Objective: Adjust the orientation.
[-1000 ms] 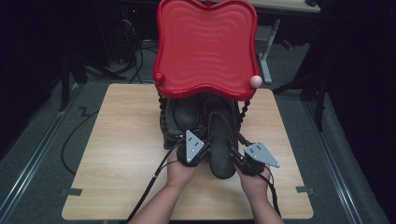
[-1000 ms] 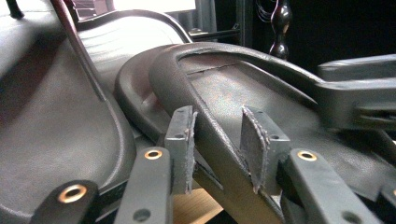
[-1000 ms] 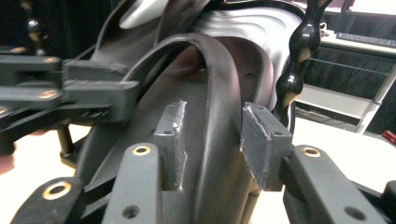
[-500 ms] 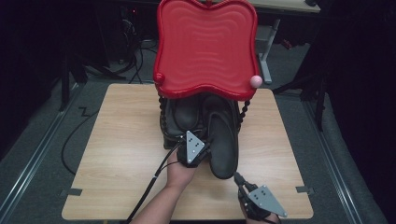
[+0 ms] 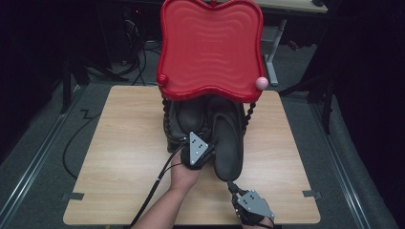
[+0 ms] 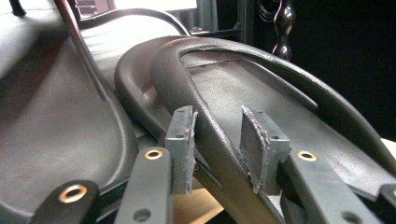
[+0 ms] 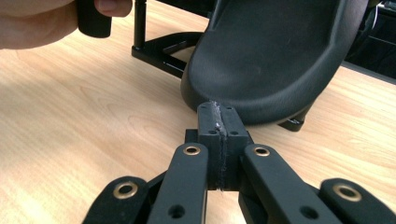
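At the middle of the table point(image 5: 119, 143), under the red tray point(image 5: 210, 47) of a black stand point(image 5: 167, 138), a dark shoe point(image 5: 227, 143) lies sole up. The right gripper point(image 5: 235, 187) has been drawn back to the near edge, jaws just pressed together on nothing: grip released. The left gripper point(image 5: 206, 151) pinches the shoe's rim. Long axis runs near-to-far; toe or heel nearest: unclear.

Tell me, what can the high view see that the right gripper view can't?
High view: the red wavy tray up top, with a pink ball at its corner. Right gripper view: the right gripper up close, its jaws shut on nothing, just short of the shoe's toe. Both: the wooden table and the black shoe.
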`<state>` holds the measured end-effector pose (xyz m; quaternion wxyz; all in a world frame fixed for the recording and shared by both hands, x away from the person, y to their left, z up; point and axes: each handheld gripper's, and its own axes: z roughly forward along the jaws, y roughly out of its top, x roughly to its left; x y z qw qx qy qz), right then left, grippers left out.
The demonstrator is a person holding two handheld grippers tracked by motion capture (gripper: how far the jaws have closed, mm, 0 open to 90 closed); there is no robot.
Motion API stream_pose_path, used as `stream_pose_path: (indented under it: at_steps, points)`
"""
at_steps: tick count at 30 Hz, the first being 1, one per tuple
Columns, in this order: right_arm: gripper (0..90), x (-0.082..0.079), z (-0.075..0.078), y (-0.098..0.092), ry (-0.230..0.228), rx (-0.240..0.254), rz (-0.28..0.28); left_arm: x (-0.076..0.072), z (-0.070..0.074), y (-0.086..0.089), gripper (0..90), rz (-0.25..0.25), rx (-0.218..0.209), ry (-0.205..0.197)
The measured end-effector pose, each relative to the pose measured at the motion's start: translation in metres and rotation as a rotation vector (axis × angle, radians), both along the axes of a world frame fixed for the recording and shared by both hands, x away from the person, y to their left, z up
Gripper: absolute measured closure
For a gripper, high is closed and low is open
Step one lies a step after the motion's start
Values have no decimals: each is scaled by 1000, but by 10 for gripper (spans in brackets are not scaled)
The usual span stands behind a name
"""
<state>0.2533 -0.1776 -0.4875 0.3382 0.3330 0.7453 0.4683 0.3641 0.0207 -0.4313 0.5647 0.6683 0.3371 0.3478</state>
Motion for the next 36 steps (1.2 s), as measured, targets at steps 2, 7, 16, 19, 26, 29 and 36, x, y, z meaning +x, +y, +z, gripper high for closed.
stream_pose_path:
  at_steps: [2, 7, 16, 19, 26, 29, 36]
  points:
    - [898, 3, 1, 3, -3, 2, 1, 1, 0, 0, 622, -1, -4, -3]
    - [898, 11, 0, 8, -14, -2, -1, 3, 0, -1, 631, 10, -1, -9]
    - [898, 27, 4, 5, -33, 16, -37, 6, -3, 0, 635, 17, 12, -1]
    - [894, 29, 7, 2, -44, 30, -47, 6, -3, 0, 639, 22, 11, -1]
    - [766, 48, 33, -11, -111, 105, -119, 6, -4, 0, 672, 32, 14, -2]
    - [815, 62, 38, -11, -96, 121, -140, 8, -4, 2, 688, 40, 11, -4]
    - [724, 70, 48, -9, -82, 243, -130, 10, -5, 5, 714, 50, 7, -2]
